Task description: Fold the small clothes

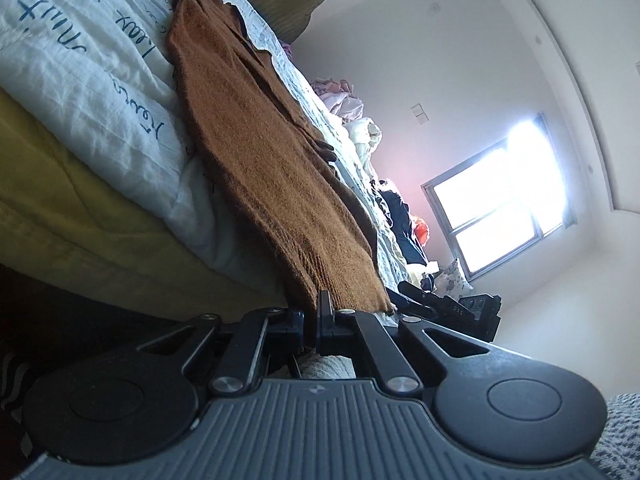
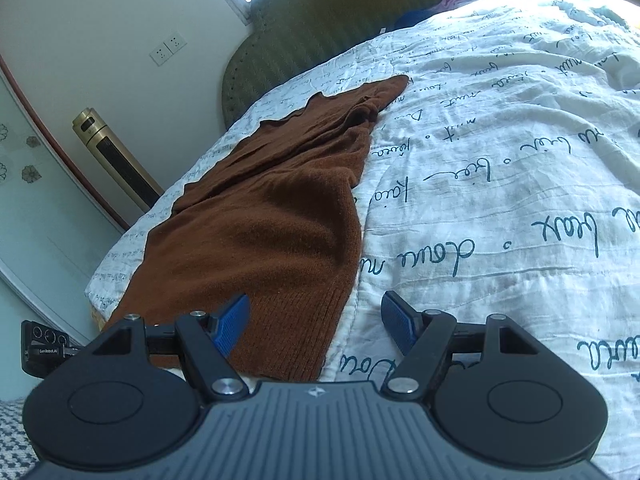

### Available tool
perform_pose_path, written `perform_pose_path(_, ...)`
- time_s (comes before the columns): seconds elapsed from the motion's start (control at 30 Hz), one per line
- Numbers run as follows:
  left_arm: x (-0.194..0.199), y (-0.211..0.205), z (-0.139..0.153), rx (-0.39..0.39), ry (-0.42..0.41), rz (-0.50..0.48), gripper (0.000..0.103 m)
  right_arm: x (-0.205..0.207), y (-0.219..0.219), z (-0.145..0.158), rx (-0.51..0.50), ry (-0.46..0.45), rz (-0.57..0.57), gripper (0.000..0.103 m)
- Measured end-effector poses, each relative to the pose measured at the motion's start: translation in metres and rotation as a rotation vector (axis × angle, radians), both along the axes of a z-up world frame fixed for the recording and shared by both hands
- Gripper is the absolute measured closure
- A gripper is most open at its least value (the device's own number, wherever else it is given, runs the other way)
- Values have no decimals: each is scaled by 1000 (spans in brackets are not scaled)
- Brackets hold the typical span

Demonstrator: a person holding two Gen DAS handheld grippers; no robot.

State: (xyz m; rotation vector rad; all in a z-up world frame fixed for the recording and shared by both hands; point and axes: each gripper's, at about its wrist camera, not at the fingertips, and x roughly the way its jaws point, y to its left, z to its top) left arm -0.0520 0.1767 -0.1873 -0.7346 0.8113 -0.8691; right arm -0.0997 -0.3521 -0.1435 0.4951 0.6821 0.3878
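A brown knit sweater point(image 2: 264, 216) lies lengthwise on the white bedspread point(image 2: 500, 184) with blue handwriting print, folded narrow, its ribbed hem toward me. My right gripper point(image 2: 316, 326) is open, its blue pads point(image 2: 232, 326) spread over the hem's right corner, just above the cloth. In the left wrist view my left gripper point(image 1: 310, 320) is shut on the sweater's point(image 1: 272, 168) hem at the bed's edge. The right gripper point(image 1: 448, 308) shows there just beyond the hem.
A green padded headboard point(image 2: 320, 28) stands at the far end of the bed. Heaps of other clothes point(image 1: 360, 120) lie along the bed's far side. A gold tower heater point(image 2: 112, 156) stands by the wall. A bright window point(image 1: 500, 196) is behind.
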Motion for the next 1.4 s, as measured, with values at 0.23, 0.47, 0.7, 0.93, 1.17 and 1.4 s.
perform_pose_path(0.23, 5, 4, -6, 13, 27, 17, 99, -2, 11, -5, -23, 2, 23, 48)
perform_pose_path(0.47, 4, 10, -3, 8, 43, 54, 100, -6, 20, -11, -47, 22, 26, 97)
perform_pose_path(0.7, -6, 19, 23, 2, -8, 84, 100, -18, 28, 10, -94, -29, 10, 98)
perform_pose_path(0.93, -7, 25, 59, -17, -90, 110, 100, -25, 31, 45, -109, -116, -7, 98)
perform_pose_path(1.17, 15, 30, 84, -76, -103, 185, 100, 4, 17, 80, -70, -218, -47, 98)
perform_pose_path(1.4, 33, 40, 126, -141, -142, 266, 100, 51, -3, 103, 107, -253, -70, 98)
